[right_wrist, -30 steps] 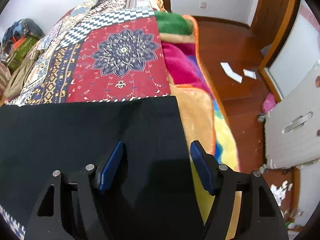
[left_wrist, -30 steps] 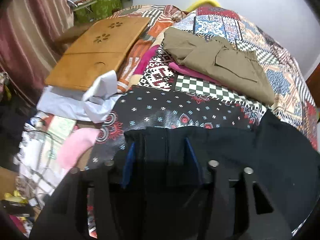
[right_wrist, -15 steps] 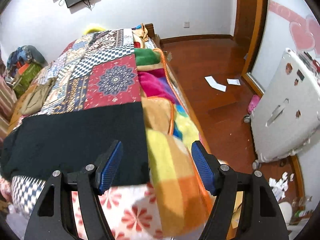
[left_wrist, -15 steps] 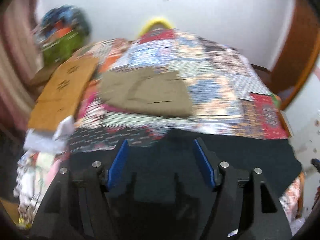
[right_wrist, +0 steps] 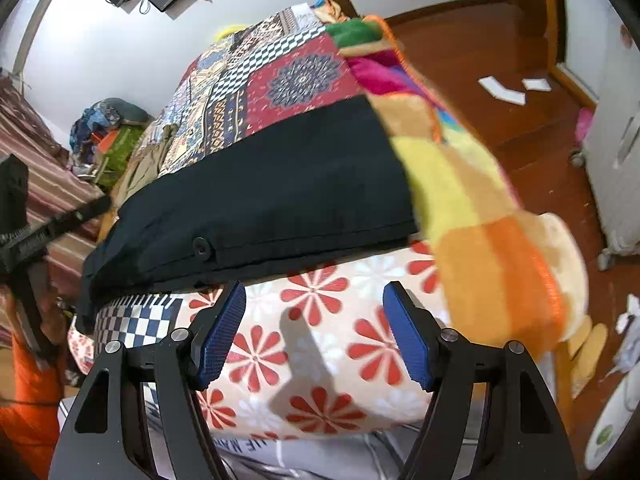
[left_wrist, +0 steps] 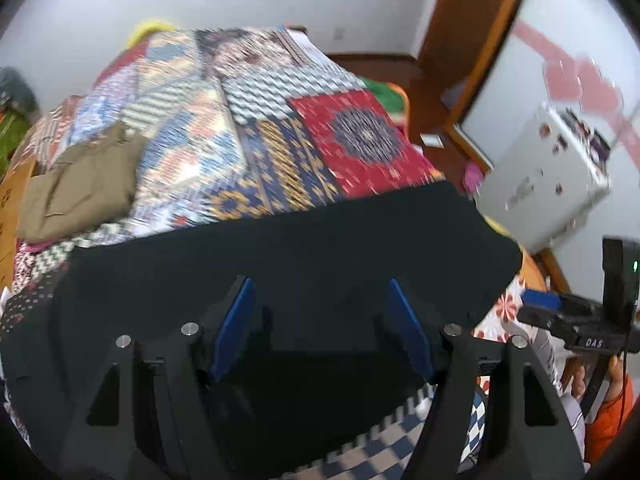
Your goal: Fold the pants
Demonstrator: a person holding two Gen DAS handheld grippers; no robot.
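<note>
The black pants (right_wrist: 260,184) are lying folded flat across the near end of the bed (left_wrist: 248,120), their long axis running along the bed's front edge. They are showing a smooth dark face, with a button (right_wrist: 201,246) on the near hem. The left gripper (left_wrist: 320,328) is hovering over them, fingers wide and holding nothing. The right gripper (right_wrist: 316,332) is hanging below the edge, fingers wide, before the flowered sheet (right_wrist: 320,340). Olive clothes (left_wrist: 80,184) are sitting well apart.
</note>
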